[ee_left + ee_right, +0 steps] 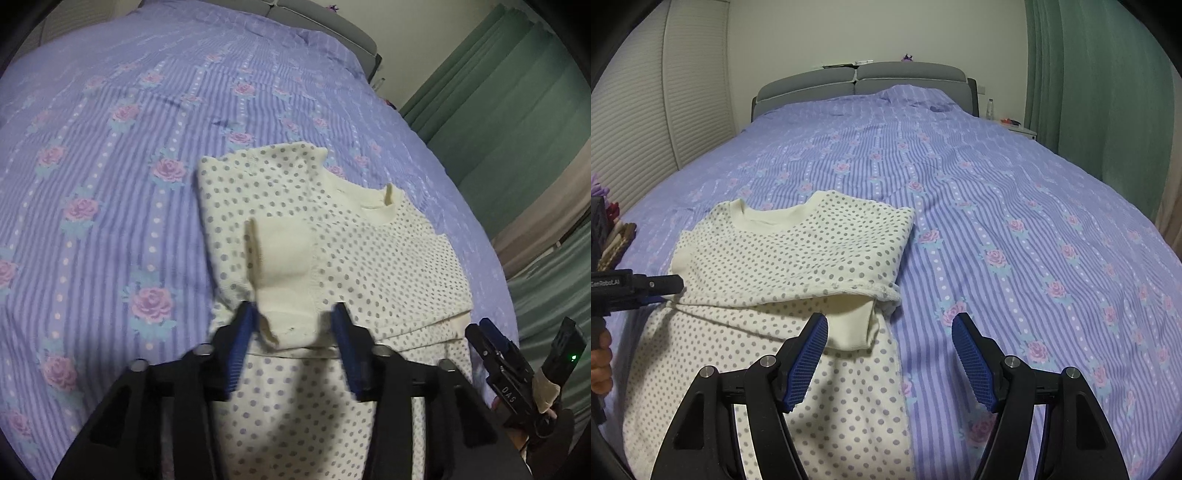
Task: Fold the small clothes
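Note:
A cream shirt with grey dots (pixel 369 258) lies on the bed, sleeves folded in over the body; it also shows in the right wrist view (pixel 783 266). My left gripper (pixel 295 314) is open, its blue pads either side of a cream sleeve cuff (pixel 284 288) that lies on the shirt. My right gripper (pixel 890 325) is open and empty, over the shirt's right edge beside the other cuff (pixel 849 325). The right gripper also shows in the left wrist view (pixel 495 343), and the left gripper in the right wrist view (pixel 670 291) at the shirt's left side.
The shirt rests on a purple striped bedspread with roses (pixel 1015 221). A grey headboard (pixel 864 81) stands at the far end. Green curtains (pixel 1108 92) hang on the right, a white closet door (pixel 646 110) on the left. A basket (pixel 613 236) sits at the left edge.

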Available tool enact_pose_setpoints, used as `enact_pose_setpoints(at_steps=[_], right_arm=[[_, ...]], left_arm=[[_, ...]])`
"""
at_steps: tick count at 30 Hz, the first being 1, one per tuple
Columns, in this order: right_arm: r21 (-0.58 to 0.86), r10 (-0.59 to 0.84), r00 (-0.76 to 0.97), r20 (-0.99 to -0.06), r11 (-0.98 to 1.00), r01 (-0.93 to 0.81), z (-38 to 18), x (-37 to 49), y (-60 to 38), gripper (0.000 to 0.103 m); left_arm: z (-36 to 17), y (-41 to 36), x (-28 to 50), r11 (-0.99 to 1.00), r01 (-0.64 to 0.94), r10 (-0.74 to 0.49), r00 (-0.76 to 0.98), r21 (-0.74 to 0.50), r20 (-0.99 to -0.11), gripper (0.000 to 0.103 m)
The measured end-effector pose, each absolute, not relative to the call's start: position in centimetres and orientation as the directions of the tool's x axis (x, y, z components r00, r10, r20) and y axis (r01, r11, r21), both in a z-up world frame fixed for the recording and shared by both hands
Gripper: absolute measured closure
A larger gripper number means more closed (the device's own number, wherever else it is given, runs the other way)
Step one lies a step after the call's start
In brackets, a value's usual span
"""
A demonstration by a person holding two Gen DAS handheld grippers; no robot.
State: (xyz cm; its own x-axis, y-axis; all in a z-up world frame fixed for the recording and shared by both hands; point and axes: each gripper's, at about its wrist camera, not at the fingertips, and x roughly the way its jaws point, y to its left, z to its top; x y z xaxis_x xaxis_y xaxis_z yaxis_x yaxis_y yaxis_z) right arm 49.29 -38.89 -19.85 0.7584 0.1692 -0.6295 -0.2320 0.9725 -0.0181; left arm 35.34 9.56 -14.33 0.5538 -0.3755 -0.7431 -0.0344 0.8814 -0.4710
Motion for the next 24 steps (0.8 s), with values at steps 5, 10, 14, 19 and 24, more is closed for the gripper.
enact_pose_setpoints(at_steps=[5,10,14,19,24], right_arm=[[-0.006,0.162,0.750,-0.641,0.976,-0.216,-20.2,49.9,-39.0,0.037],[-0.001,0.159,0.748,-0.645,0.978,-0.208,-20.3,50.9,-38.9,0.040],[0.004,0.154,0.723,-0.673,0.979,-0.204,-20.9,52.4,-38.8,0.041],[0.020,0.159,0.742,-0.651,0.981,-0.193,-20.3,52.4,-38.9,0.041],[-0.020,0.103,0.766,-0.634,0.989,-0.149,-20.1,52.5,-39.4,0.041]], left_arm=[[-13.6,11.0,34.8,0.867,-0.058,-0.374,0.579,-0.495,-0.724,0.092],[-10.8,10.7,34.0,0.868,-0.013,-0.369,0.651,-0.496,-0.663,0.095],[-8.3,10.2,33.5,0.878,0.044,-0.365,0.705,-0.477,-0.608,0.097],[-6.8,10.8,32.7,0.895,0.063,-0.336,0.745,-0.442,-0.576,0.098],[-8.5,11.0,33.1,0.915,0.044,-0.308,0.719,-0.401,-0.624,0.098]])
